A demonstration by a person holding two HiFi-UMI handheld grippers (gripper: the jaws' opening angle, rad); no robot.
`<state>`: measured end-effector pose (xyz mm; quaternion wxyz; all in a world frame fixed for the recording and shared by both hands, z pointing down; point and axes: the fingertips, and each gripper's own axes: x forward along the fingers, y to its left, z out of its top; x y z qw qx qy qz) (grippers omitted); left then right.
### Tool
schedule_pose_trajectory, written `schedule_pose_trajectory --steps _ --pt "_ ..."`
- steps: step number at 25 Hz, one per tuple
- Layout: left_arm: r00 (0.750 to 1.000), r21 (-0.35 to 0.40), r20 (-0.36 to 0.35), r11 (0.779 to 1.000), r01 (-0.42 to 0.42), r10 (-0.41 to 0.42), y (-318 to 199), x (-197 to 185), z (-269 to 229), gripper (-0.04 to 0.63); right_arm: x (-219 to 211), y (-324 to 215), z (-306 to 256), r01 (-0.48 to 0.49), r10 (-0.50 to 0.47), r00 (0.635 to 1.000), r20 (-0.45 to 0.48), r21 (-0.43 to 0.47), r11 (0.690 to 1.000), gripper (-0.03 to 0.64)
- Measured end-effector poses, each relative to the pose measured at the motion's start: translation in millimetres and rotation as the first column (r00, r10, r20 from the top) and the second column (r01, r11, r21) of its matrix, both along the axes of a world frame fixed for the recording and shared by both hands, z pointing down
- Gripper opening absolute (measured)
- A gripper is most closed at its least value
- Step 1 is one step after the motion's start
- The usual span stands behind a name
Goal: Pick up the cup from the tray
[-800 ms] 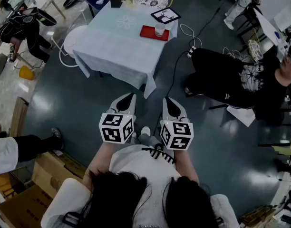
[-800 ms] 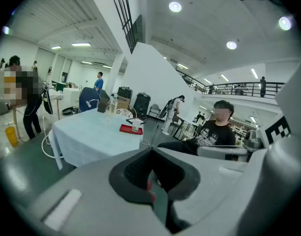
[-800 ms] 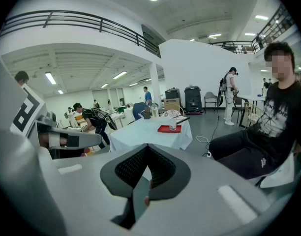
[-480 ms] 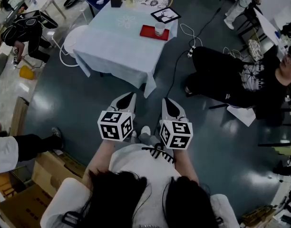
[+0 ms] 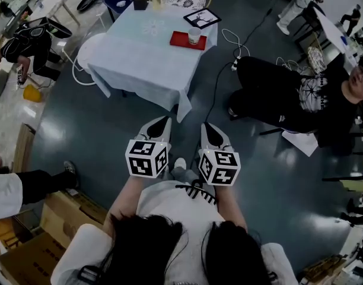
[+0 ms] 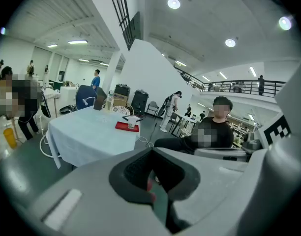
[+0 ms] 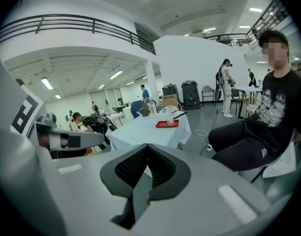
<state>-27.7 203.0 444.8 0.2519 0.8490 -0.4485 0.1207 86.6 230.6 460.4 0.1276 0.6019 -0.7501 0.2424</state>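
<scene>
A white cup (image 5: 194, 35) stands on a red tray (image 5: 184, 41) near the right edge of a table with a pale blue cloth (image 5: 140, 58), far ahead of me across the floor. Both show small in the left gripper view, cup (image 6: 132, 122) on tray (image 6: 126, 127), and in the right gripper view, cup (image 7: 170, 120) on tray (image 7: 166, 124). My left gripper (image 5: 161, 122) and right gripper (image 5: 209, 127) are held side by side close to my body, both shut with nothing in them, well short of the table.
A person in black (image 5: 288, 100) sits on the floor to the right of the table. A cable and power strip (image 5: 236, 64) lie by the table's corner. A framed picture (image 5: 202, 18) lies behind the tray. A white chair (image 5: 89, 45) stands left; cardboard boxes (image 5: 27, 248) lower left.
The table with tray and cup sits slightly higher and further left in the head view. Both grippers stay shut in about the same place in front of me.
</scene>
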Motion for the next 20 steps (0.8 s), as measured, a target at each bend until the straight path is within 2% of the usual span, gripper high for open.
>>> schedule_pose_trajectory --steps 2,3,5,6,12,15,20 --pt "1.0 -0.009 0.003 1.0 0.01 -0.01 -0.5 1.9 1.3 0.0 0.5 -0.2 1.3 0.027 -0.027 1.0 -0.003 -0.004 1.0 0.027" --pt "1.0 -0.011 0.003 1.0 0.016 -0.016 -1.8 2.8 1.4 0.0 0.2 -1.5 0.7 0.045 -0.045 0.999 0.001 0.0 0.999 0.049" --pt "1.0 -0.012 0.013 1.0 0.025 -0.025 -6.3 5.4 0.8 0.0 -0.2 -6.3 -2.8 0.072 -0.073 0.997 0.022 0.017 0.997 0.145" --pt "0.999 -0.015 0.024 1.0 0.026 -0.026 -9.1 7.4 0.9 0.0 0.2 -8.8 -4.1 0.082 -0.083 0.996 0.028 0.022 0.996 0.168" --pt "0.998 -0.07 0.034 0.996 0.059 -0.057 -28.1 19.6 2.0 0.0 2.3 -23.1 -3.6 0.16 -0.16 0.987 0.008 0.029 0.987 0.223" --pt "0.995 -0.063 0.073 0.995 0.073 -0.068 -36.1 25.5 2.3 0.0 9.8 -36.2 -8.4 0.162 -0.163 0.986 0.016 0.049 0.985 0.264" --pt "0.994 -0.066 0.076 0.994 0.087 -0.082 -42.6 29.3 3.2 0.0 17.4 -54.7 -22.1 0.159 -0.16 0.987 0.001 0.099 0.982 0.317"
